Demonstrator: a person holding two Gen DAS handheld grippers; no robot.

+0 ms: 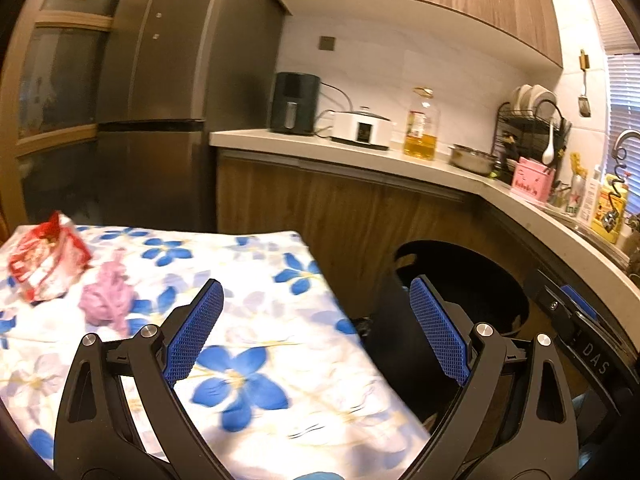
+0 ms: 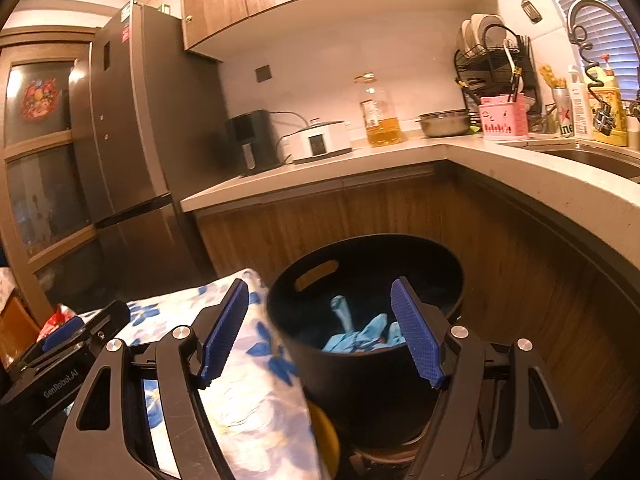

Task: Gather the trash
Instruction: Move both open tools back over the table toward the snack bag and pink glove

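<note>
Left gripper (image 1: 316, 328) hangs over the table edge w/ jaws spread wide, nothing between the blue pads. Right gripper (image 2: 320, 332) same: jaws wide apart, empty, held above the black bin (image 2: 372, 380).

Table's covered w/ a white cloth w/ blue flowers (image 1: 248, 384). Two bits of trash lie on it at the far left, well apart from the left gripper: a crumpled red & white wrapper (image 1: 46, 262), print too blurred to read, and just beside it a pink crumpled wad (image 1: 107, 298), touching or nearly so, can't tell. The bin sits on the floor right next to the table, between it and the wooden cabinets. Inside it, light blue crumpled stuff (image 2: 360, 334) at the bottom.

Writing: "GenRobot.AI" on the left gripper's body as seen from the right wrist cam (image 2: 60, 386); "DAS" on the right gripper's side in the left cam (image 1: 596, 358). On the counter (image 2: 400, 152), a can by the sink (image 2: 563, 114) shows a red star & letters "ine". Pink holder (image 2: 504, 116) has print, unreadable. Oil bottle (image 2: 380, 114) label too small to read.
</note>
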